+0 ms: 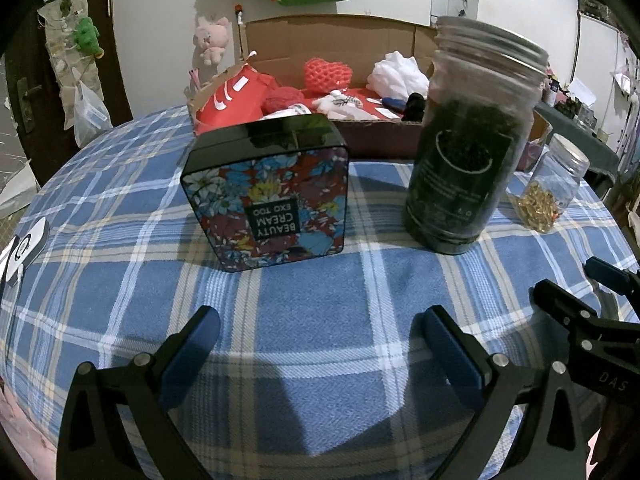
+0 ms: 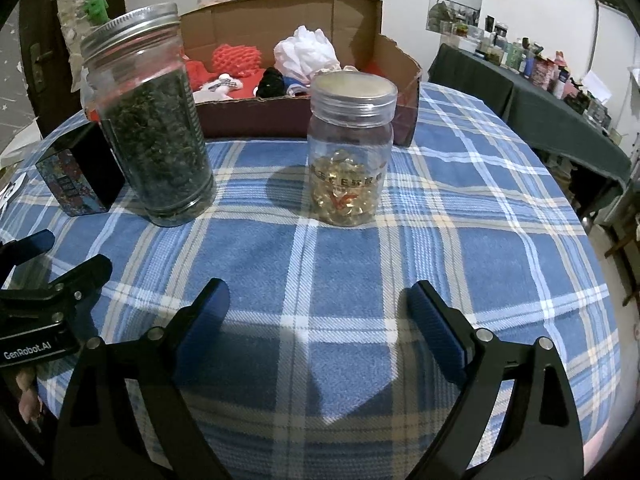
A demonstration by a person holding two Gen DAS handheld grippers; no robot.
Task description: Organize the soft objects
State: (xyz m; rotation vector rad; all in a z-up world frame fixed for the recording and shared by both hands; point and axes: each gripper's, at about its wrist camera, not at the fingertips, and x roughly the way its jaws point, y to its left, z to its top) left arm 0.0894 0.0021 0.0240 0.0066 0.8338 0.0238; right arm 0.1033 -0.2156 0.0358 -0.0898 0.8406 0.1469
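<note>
Landmark: cardboard box, open-topped, at the far side of the plaid tablecloth.
Soft objects: all inside the box — red mesh foam piece, white crumpled cloth, a black soft item, red yarn-like ball, small white plush.
Floral tin: in front of the box's left end, standing on edge (label reads "BEAUTY CREAM", upside down).
Tall jar: dark leafy contents, metal lid, in front of the box, just beside the tin.
Small jar: golden capsules, near the box's right front corner.
Left gripper: jaws spread wide, empty, over bare cloth nearer than the tin.
Right gripper: jaws apart, empty, facing the small jar, well short of it.
</note>
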